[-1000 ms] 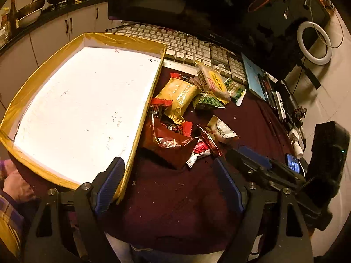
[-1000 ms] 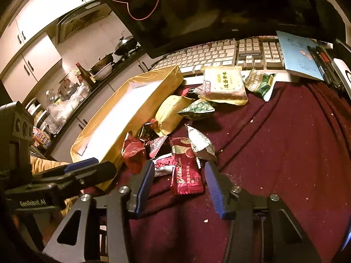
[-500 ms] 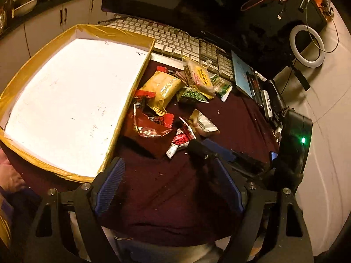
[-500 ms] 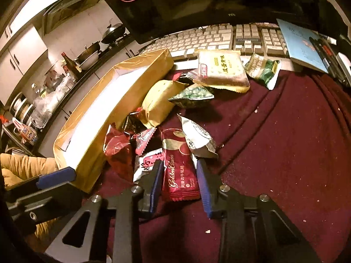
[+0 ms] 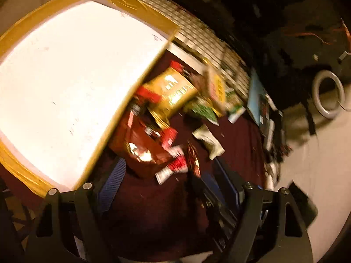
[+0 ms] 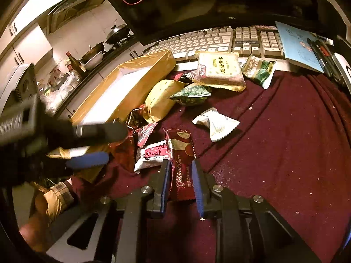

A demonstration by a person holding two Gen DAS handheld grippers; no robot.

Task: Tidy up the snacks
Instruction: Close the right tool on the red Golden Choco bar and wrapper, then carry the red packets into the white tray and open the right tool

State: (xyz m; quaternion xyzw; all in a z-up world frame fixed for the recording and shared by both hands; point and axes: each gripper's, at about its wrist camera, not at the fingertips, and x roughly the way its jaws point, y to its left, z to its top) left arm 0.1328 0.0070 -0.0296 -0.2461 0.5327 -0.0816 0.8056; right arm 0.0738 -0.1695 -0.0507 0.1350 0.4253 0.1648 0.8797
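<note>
A heap of snack packets lies on a dark red cloth [image 6: 274, 131] beside a shallow gold-edged box [image 5: 65, 76] with a white floor. My right gripper [image 6: 181, 175] is shut on a dark red Golden Crown packet [image 6: 181, 164], its blue pads on both long edges. A white and red packet [image 6: 151, 155] lies just left of it, a white pillow packet [image 6: 216, 125] to the right. My left gripper [image 5: 171, 182] is open and empty, above the near end of the heap by a crumpled red bag [image 5: 144, 149]. The left view is blurred.
A keyboard [image 6: 219, 41] and monitor stand behind the heap. A blue booklet [image 6: 300, 43] and pens lie at the back right. A yellow packet [image 6: 162, 100], green packets [image 6: 260, 70] and a flat biscuit pack [image 6: 219, 70] lie further back. The left gripper also shows in the right wrist view [image 6: 87, 144].
My right gripper has closed from open onto the Golden Crown packet. My left gripper has swung in over the near end of the heap, close to the box's corner.
</note>
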